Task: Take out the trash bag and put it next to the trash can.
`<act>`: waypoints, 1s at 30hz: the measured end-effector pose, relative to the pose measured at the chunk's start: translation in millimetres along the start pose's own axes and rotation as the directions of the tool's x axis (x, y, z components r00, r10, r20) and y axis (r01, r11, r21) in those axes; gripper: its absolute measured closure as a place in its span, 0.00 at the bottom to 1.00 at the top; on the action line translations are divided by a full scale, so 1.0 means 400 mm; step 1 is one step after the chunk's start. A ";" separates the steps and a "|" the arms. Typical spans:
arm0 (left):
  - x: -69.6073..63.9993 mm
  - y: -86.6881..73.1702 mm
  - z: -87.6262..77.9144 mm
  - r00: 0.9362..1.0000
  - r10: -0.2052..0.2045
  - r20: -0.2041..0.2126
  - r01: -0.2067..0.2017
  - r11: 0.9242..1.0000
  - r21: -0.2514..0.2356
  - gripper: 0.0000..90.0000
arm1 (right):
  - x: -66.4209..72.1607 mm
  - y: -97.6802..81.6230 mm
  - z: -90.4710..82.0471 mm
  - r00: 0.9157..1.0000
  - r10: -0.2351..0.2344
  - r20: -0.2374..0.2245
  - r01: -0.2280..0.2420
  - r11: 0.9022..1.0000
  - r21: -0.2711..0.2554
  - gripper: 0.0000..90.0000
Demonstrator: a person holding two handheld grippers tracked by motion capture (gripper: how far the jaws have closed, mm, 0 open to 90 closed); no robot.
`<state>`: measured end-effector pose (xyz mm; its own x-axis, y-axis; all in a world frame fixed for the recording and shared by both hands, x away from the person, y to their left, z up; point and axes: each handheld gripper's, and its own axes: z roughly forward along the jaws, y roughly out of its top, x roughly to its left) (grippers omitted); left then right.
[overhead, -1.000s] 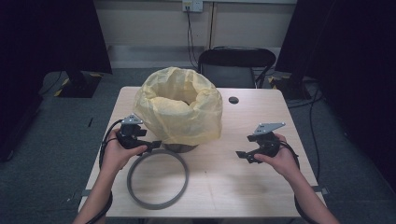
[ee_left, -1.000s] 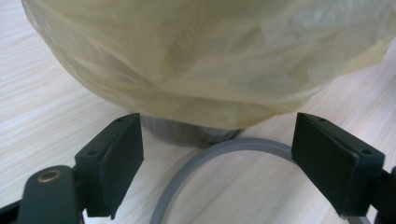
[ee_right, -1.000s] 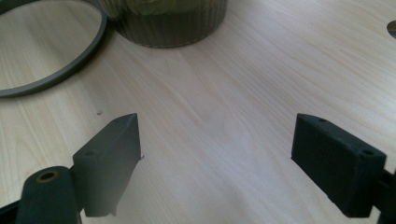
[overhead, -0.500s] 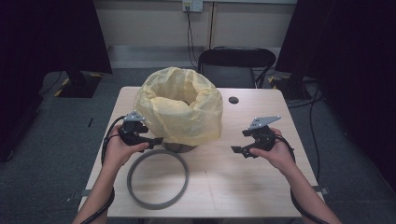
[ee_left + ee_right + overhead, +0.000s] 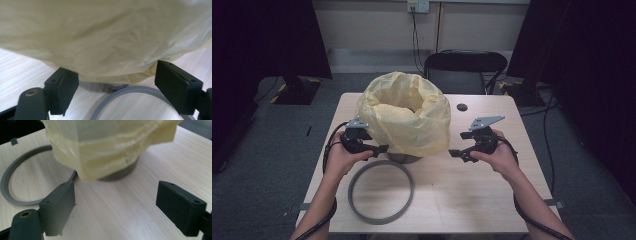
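The fingers of the left gripper stand wide apart and hold nothing. Between them, and a little above, hangs the lower edge of the yellow bag. It is very close to the fingers, but I cannot tell if it touches them. Just under this edge, past the fingers, the dark grey bin base stands on the table. Below and between the fingers lies an arc of the grey ring, flat on the table.

The fingers of the right gripper are also wide apart and empty, with bare wood between them. Ahead of them stands the same bin base, with the bag draped over it down almost to the table. To the left of these fingers, beside the base, lies the ring.

In the high view, each hand holds its gripper at one side of the bag, the left hand and the right hand, and both grippers point inward to it. The ring lies nearer to the person than the left fingers. Behind the bag, a small dark round thing lies on the table, and further back stands a black chair.
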<state>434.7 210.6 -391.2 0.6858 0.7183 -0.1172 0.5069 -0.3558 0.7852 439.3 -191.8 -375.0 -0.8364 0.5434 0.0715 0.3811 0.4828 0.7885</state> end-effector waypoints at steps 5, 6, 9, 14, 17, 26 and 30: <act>0.004 0.003 0.000 1.000 -0.002 0.003 0.002 1.000 -0.021 0.24 | 0.013 0.034 0.007 1.000 -0.012 -0.015 0.012 1.000 -0.011 0.17; 0.004 0.003 0.000 1.000 -0.001 0.007 0.001 1.000 -0.025 0.26 | 0.017 0.045 0.010 1.000 -0.015 -0.019 0.015 1.000 -0.015 0.17; 0.004 0.007 -0.003 1.000 -0.005 0.007 0.005 0.999 -0.034 0.27 | 0.020 0.056 0.014 1.000 -0.020 -0.018 0.020 1.000 -0.016 0.17; 0.007 0.009 0.000 1.000 0.011 0.012 -0.011 0.999 -0.031 0.27 | 0.021 0.078 0.027 0.999 -0.019 -0.028 0.018 1.000 -0.016 0.17; 0.012 0.008 0.004 1.000 0.016 0.018 -0.015 0.999 -0.028 0.26 | 0.016 0.089 0.034 0.999 -0.013 -0.031 0.013 1.000 -0.017 0.17; 0.018 0.005 0.003 0.999 0.022 0.033 -0.021 1.000 -0.007 0.34 | 0.007 0.122 0.078 0.999 -0.001 -0.054 0.001 1.000 -0.008 0.19; 0.020 0.005 0.001 0.999 0.030 0.034 -0.031 0.999 0.015 0.42 | 0.006 0.128 0.098 0.999 0.018 -0.049 -0.019 1.000 -0.020 0.21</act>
<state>441.4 215.5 -390.8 0.7180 0.6867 -0.1137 0.4931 -0.3865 0.7794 472.1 -138.8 -358.5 -0.8480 0.5173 0.1156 0.3887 0.4587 0.7991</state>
